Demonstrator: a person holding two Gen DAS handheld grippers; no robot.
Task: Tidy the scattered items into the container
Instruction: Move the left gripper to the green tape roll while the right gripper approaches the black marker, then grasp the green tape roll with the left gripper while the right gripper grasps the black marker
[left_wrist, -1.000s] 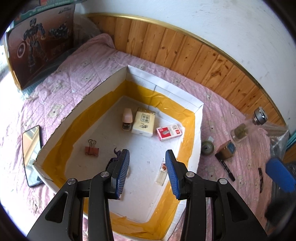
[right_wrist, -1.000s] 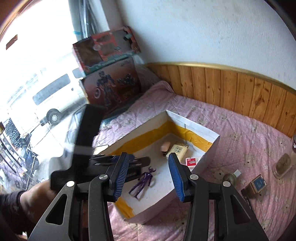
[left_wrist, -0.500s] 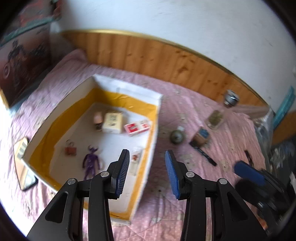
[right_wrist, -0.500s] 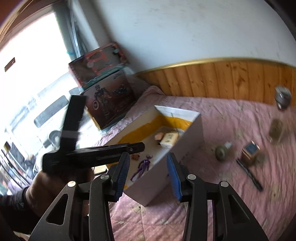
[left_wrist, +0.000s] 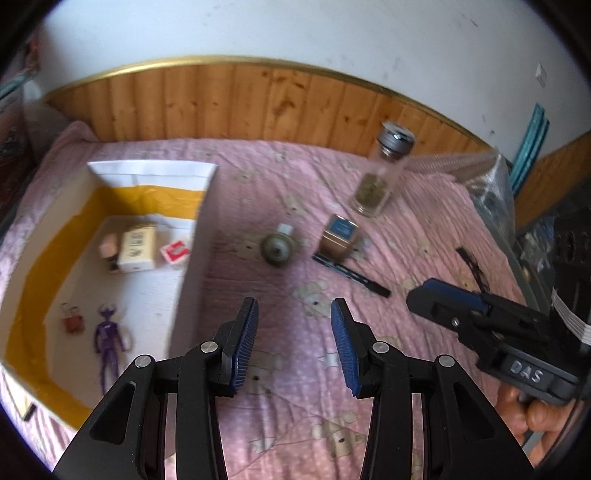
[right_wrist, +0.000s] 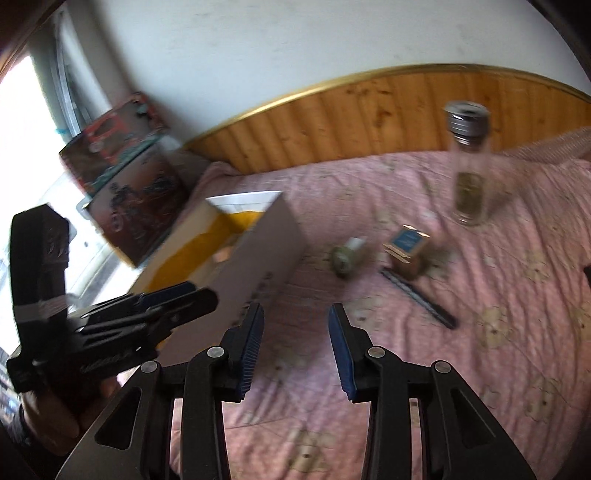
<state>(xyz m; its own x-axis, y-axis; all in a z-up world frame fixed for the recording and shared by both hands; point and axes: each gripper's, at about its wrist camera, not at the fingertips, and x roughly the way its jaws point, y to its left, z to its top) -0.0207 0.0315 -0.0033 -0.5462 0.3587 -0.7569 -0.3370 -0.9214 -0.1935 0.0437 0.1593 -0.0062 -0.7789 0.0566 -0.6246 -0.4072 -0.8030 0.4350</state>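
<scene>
A white box (left_wrist: 151, 170) lined with yellow tape sits on the pink bedspread at the left. It holds a purple figure (left_wrist: 108, 332), a binder clip (left_wrist: 72, 321), a cream box (left_wrist: 136, 245) and a red pack (left_wrist: 175, 251). To its right lie a round greenish item (left_wrist: 276, 249), a small brown-and-blue box (left_wrist: 340, 236), a black pen (left_wrist: 351, 273) and an upright glass jar (left_wrist: 380, 177). My left gripper (left_wrist: 294, 314) hovers over bare bedspread short of the round item, jaws opening, nothing between them. My right gripper (right_wrist: 295, 317) hangs beside the white box (right_wrist: 266, 251), jaws closing on nothing.
Toy boxes (right_wrist: 122, 155) lean by the window at the far left. Wooden panelling (left_wrist: 258, 99) runs behind the bed. A clear plastic bag (left_wrist: 487, 184) and a thin black strip (left_wrist: 469, 262) lie at the right. The right gripper (left_wrist: 421, 295) shows at the left wrist view's right edge.
Both views have swung right, from over the white box to the scattered items on the bedspread. The right gripper has come lower and its jaws stand narrower.
</scene>
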